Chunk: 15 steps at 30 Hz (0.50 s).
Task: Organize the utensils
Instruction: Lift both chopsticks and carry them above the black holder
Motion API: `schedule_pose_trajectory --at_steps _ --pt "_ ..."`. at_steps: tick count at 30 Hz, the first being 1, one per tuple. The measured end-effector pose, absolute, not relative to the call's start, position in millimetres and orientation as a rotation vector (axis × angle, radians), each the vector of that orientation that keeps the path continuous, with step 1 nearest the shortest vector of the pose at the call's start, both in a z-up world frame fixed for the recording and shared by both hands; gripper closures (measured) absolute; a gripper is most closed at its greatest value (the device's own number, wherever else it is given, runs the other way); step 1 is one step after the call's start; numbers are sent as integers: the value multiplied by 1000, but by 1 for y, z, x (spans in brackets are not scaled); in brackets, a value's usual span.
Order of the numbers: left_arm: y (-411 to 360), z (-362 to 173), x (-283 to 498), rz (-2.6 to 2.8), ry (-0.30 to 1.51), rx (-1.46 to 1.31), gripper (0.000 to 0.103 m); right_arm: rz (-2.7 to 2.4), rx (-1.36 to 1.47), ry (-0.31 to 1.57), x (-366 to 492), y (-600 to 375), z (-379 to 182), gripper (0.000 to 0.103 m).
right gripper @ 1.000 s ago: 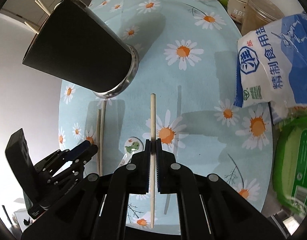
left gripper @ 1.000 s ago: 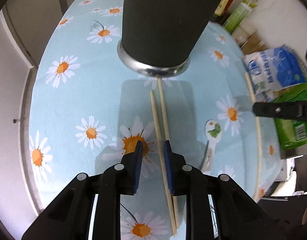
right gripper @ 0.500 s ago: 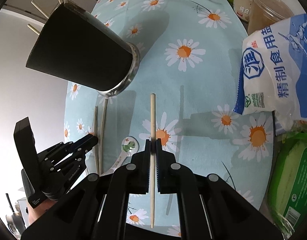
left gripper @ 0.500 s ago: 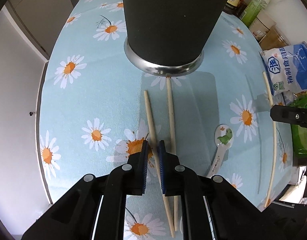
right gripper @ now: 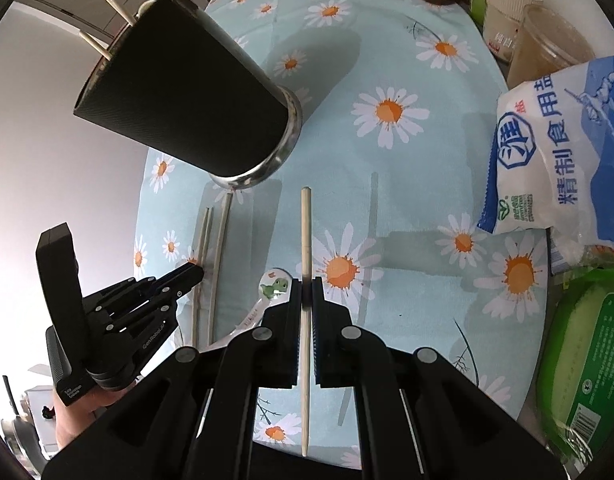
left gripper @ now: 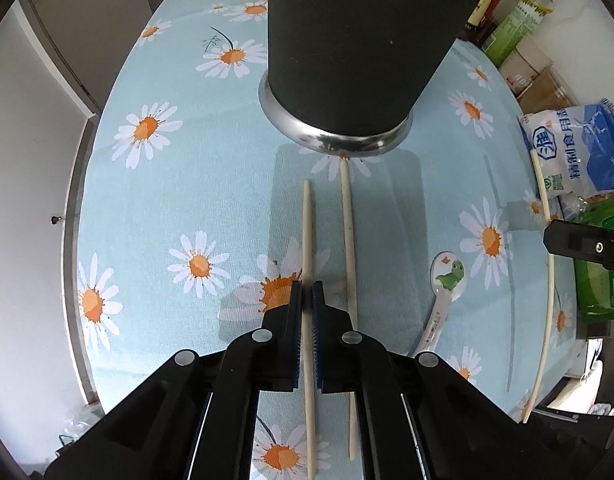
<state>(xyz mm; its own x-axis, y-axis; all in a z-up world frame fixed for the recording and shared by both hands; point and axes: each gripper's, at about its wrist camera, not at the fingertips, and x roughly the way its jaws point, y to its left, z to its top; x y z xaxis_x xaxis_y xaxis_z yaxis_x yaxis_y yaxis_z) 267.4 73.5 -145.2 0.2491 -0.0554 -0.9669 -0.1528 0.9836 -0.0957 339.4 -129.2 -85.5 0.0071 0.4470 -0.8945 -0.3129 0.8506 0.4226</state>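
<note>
- The left gripper is closed on one chopstick, pinching it near the middle; whether the stick has left the cloth I cannot tell.
- A second chopstick lies just beside it on the table, its far tip touching the steel base of the black utensil holder.
- The right gripper is clamped on another chopstick, held above the table and pointing away from the camera.
- The holder stands near the table's left edge in the right wrist view, with several chopsticks already poking out of its top.
- A ceramic spoon with a green dinosaur lies between the two grippers, not yet gathered.
- To do this step well, I judge each stick should be raised clear of the cloth, tipped upright over the holder's mouth, and let go only once its lower end is inside the rim.
- The left lift should go straight up, so the neighbouring chopstick is not dragged or rolled toward the table edge.
- A salt bag and jars crowd the right edge; the right gripper should swing clear of them.
</note>
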Motion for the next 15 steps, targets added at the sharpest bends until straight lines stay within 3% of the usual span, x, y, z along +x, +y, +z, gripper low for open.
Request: schedule_pose_trajectory --at_steps 15 --pt "108 -103 241 -5 1198 -259 99 640 87 1359 320 -104 -62 97"
